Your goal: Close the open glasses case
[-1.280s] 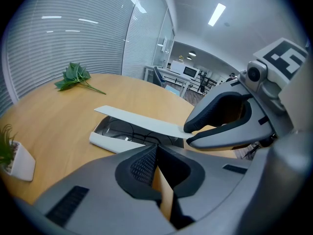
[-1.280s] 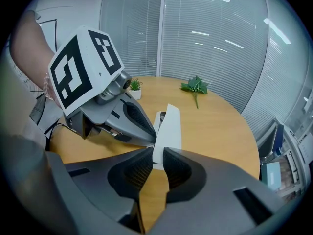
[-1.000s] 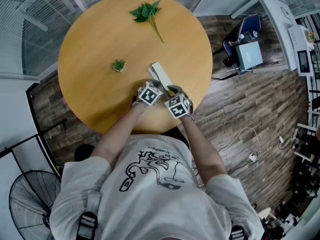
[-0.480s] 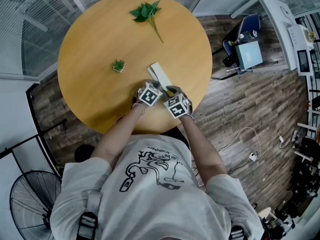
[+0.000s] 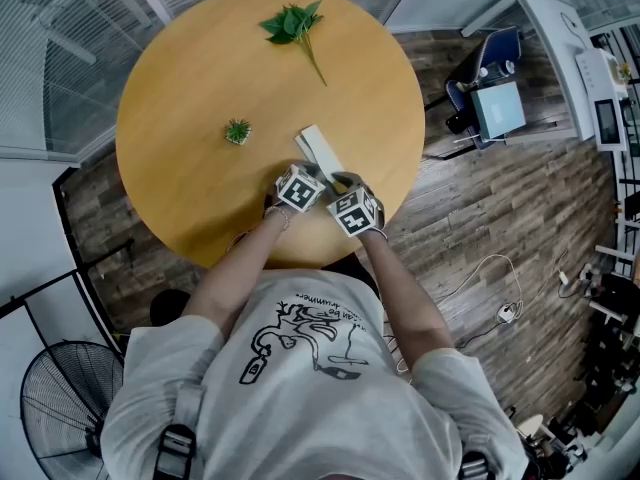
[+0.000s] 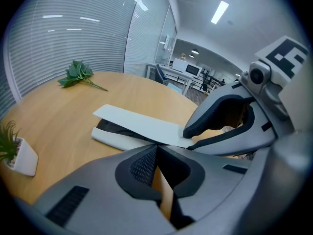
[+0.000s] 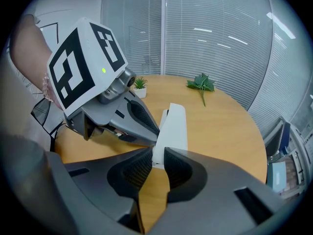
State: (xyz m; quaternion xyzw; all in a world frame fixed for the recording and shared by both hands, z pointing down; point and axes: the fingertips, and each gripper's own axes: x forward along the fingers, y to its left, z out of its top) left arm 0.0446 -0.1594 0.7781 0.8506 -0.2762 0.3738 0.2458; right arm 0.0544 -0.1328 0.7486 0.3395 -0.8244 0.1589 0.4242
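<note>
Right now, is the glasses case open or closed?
Open. The lid is lifted off the base, dark interior showing between them; the right gripper pinches the lid's end.

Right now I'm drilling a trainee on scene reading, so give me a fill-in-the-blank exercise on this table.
1. The case lies ___ on the table.
2. The gripper pinching its white lid is the person's ___ one.
3. The table top is ___ in shape.
4. The small plant stands in a ___ pot.

Missing words: open; right; round; white.
</note>
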